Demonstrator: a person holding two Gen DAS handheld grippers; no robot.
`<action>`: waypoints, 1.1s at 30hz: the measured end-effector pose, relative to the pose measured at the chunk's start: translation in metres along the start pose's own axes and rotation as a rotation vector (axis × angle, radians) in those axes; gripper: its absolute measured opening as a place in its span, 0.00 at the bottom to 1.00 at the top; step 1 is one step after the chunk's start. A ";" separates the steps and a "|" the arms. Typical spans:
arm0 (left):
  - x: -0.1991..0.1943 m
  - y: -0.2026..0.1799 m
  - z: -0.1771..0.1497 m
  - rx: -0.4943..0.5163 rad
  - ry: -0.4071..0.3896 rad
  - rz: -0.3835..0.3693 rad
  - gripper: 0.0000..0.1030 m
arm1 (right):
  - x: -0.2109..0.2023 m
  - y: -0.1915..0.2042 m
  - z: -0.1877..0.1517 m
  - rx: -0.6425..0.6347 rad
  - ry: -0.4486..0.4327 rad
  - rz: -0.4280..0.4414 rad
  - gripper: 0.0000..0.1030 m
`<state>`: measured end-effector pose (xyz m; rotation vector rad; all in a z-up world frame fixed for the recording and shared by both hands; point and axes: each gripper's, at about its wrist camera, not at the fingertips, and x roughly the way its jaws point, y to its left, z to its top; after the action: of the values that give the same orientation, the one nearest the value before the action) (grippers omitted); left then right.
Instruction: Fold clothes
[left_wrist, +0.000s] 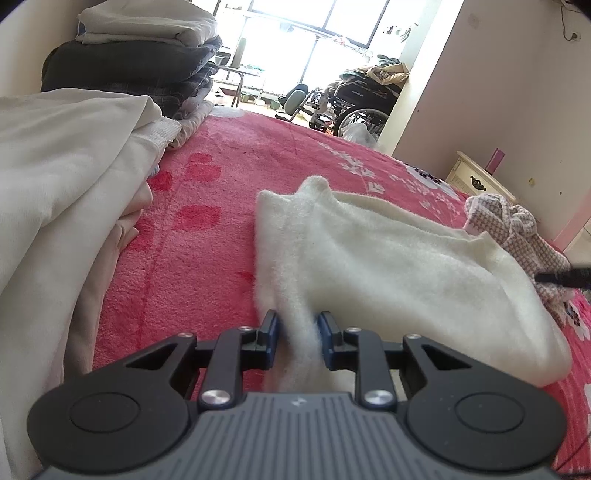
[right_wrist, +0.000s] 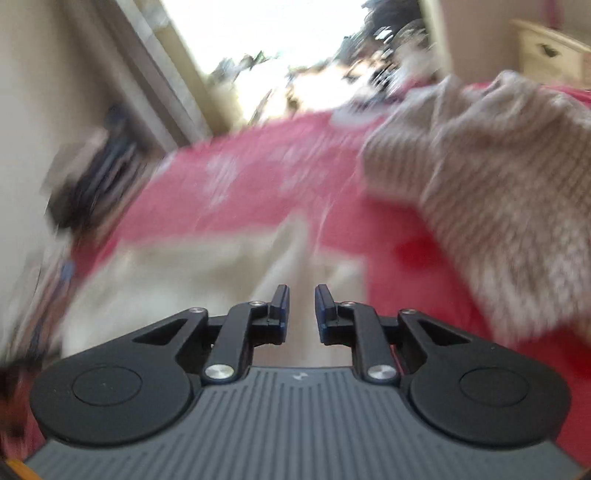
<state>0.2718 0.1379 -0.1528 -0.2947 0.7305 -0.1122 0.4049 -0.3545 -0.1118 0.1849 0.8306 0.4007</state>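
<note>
The left claw (left_wrist: 298, 332) is clamped on a bunched fold of a fluffy cream garment (left_wrist: 388, 266), the fabric pinched between its blue-padded fingers (left_wrist: 274, 334) at the near edge of the scene. The garment spreads away to the right and far side over a pink bed cover (left_wrist: 207, 206) with red and white printing, one corner of it standing up in a peak toward the far left. Just beyond its right edge lies a crumpled pink-and-white checked cloth (left_wrist: 517, 229), touching it. To the left, a large pale garment (left_wrist: 62, 177) is heaped on the bed, and behind that, farther off, stands a stack of folded clothes (left_wrist: 140, 62), dark ones under light ones.

The right wrist view is heavily blurred. The right claw (right_wrist: 302, 308) has its fingers parted with a clear gap between them, holding nothing, above the cream garment (right_wrist: 192, 273). The checked cloth (right_wrist: 498, 192) fills the right of that view.
</note>
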 end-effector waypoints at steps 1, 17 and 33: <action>0.000 0.000 0.000 -0.003 0.000 0.001 0.25 | -0.002 0.007 -0.007 -0.049 0.040 0.005 0.23; -0.001 -0.005 -0.003 -0.004 -0.009 0.032 0.27 | 0.032 0.013 -0.030 -0.187 0.150 -0.045 0.11; -0.010 -0.009 0.001 0.027 -0.030 0.058 0.27 | -0.019 -0.034 -0.064 0.231 -0.054 -0.052 0.11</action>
<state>0.2655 0.1321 -0.1430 -0.2490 0.7066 -0.0624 0.3547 -0.3928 -0.1519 0.3858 0.8259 0.2496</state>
